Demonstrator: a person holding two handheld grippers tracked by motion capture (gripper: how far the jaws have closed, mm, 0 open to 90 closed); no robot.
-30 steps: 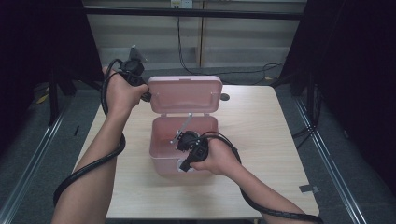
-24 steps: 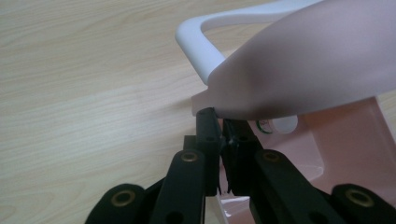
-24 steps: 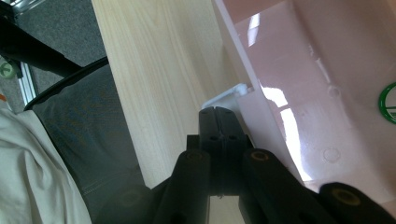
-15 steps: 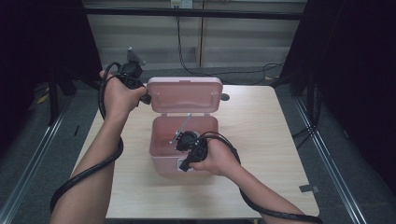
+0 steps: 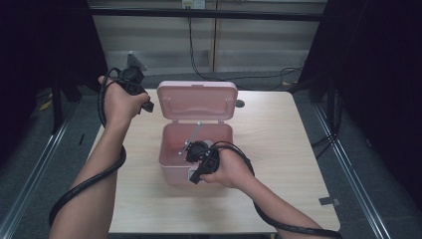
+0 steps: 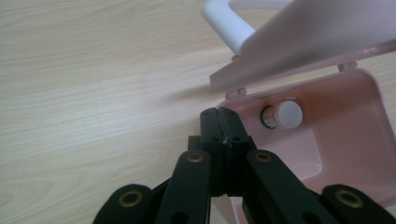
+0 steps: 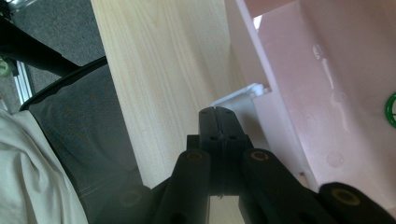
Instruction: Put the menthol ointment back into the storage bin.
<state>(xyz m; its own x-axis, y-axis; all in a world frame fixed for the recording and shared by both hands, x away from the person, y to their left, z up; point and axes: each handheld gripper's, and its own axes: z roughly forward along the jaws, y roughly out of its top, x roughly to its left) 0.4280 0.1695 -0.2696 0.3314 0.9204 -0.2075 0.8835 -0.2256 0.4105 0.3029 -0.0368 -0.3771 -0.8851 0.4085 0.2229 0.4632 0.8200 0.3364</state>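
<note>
The left gripper (image 6: 218, 123), matte black with brass-coloured pivot pins, has its jaws pressed flat together with nothing between them; its tips hover just beside the left rear corner of the pale pink, glossy plastic box with rounded corners (image 5: 171, 162). In the high view that left gripper (image 5: 148, 105) sits at about ten o'clock from the box, near the raised edge of the hinged pink lid (image 5: 197, 101), which stands upright at the box's twelve o'clock side. The right gripper (image 7: 218, 120) is likewise closed on nothing, its tips beside the box's outer wall near a small white plastic latch (image 7: 243, 94); from above, the right gripper (image 5: 195, 177) lies over the box's six o'clock rim.

The left gripper view reveals a small white-capped round container with a green ring (image 6: 281, 115) lying inside the box, and a smooth white handle (image 6: 227, 21) on the lid. The right gripper view shows water-like droplets on the pink inner wall. The box rests on a light, matte wood-grain table (image 5: 288, 144).
</note>
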